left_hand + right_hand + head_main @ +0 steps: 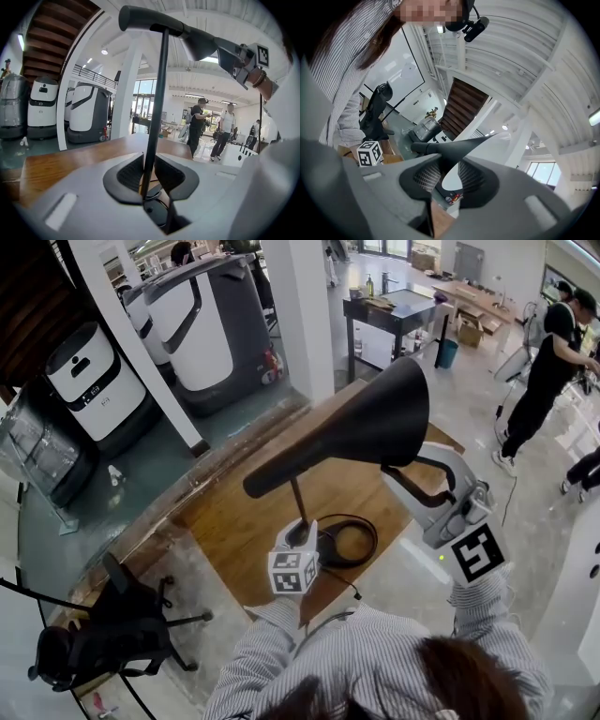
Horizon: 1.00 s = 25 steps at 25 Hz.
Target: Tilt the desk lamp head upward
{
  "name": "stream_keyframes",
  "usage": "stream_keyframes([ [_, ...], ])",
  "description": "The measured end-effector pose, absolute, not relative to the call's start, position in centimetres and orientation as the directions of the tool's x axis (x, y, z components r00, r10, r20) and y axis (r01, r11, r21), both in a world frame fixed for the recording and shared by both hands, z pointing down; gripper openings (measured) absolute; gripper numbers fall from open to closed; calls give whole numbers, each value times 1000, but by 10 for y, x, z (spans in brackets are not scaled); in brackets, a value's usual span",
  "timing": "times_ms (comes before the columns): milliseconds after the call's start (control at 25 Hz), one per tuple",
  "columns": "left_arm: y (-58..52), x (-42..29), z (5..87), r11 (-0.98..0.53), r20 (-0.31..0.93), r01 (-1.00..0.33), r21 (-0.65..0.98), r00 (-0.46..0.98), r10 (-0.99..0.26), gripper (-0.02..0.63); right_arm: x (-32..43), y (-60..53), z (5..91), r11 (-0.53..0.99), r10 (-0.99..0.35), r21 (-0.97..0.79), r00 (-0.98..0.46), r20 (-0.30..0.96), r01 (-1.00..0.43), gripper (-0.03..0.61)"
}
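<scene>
The left gripper (149, 172) is clenched on the thin stem (158, 93), low down over the wooden table (234, 521) — bracing it, I judge. The lamp head (370, 423) sits atop the stem, its flared rim pinched by the right gripper (449, 176). The tilt looks to be in hand; next calls for a steady upward swing.

Pretty simple setup: a brown wooden tabletop (234, 521), and sitting straight on it is the black round lamp base (330, 546), with its thin black cord (350, 585) trailing toward the near edge.
</scene>
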<state>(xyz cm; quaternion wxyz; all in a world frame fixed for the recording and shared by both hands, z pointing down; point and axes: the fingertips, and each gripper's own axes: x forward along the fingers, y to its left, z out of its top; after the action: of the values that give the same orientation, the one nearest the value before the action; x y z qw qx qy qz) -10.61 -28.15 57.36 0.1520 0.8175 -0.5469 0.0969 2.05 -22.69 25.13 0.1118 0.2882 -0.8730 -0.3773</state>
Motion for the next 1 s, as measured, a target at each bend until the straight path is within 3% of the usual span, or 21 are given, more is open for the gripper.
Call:
stream_keyframes([
  [1000,-267,-99,567,-386,339,-906,176,424,-840,81,54,-215,266,530,-660,615,-739,-132,-583,107],
])
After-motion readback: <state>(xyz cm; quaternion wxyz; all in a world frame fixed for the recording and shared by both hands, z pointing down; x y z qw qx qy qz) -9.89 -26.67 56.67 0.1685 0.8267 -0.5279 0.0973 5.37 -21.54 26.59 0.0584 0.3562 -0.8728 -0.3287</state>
